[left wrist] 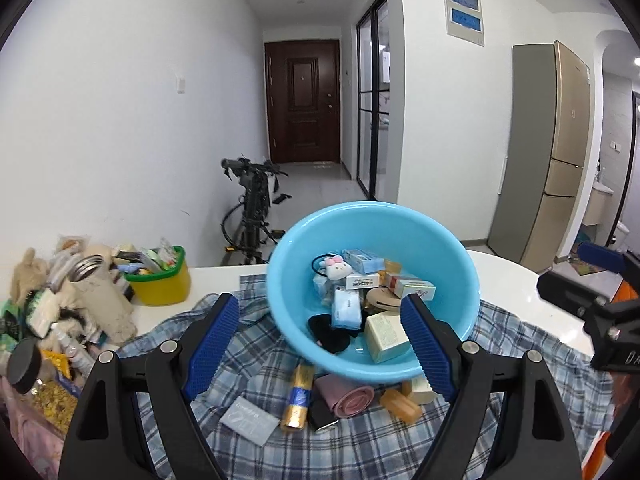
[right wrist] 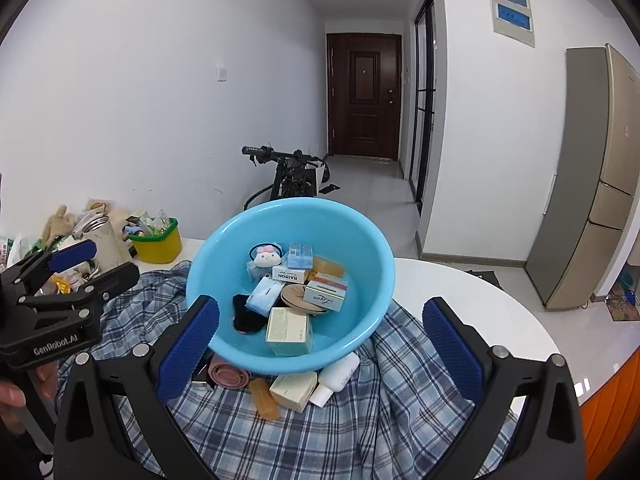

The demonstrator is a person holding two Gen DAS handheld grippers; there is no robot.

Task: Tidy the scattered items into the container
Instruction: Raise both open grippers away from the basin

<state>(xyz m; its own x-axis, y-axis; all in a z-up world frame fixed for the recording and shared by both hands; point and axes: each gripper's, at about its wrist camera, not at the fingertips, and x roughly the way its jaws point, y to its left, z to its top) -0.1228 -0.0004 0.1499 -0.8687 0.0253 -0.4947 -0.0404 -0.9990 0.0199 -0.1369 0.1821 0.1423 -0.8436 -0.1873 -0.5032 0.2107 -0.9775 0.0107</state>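
**Both tongs spread wide, leftovers just ahead of them**

Left tongs (left wrist: pixel 320 344) hung spread and held nothing, and the right tongs (right wrist: pixel 320 344) were just as wide apart and just as bare. Between and beyond them sat the blue basin (right wrist: pixel 372 264), tilted toward the cameras on the plaid cloth (right wrist: pixel 360 420) that covered the white table (right wrist: pixel 480 300), already carrying boxes, a tissue pack and a small plush.

What remained lay against the basin's near rim. On the right side were a cream box (right wrist: pixel 294 390), a white bottle (right wrist: pixel 336 376) and an amber bar (right wrist: pixel 265 400); its long axis ran away from the camera, slanting left. These sat straight ahead of the right tongs, which looked nearer to them. A gold tube (left wrist: pixel 298 396), lying lengthwise toward the camera, and a pink roll (left wrist: pixel 348 398) lay straight ahead of the left tongs.
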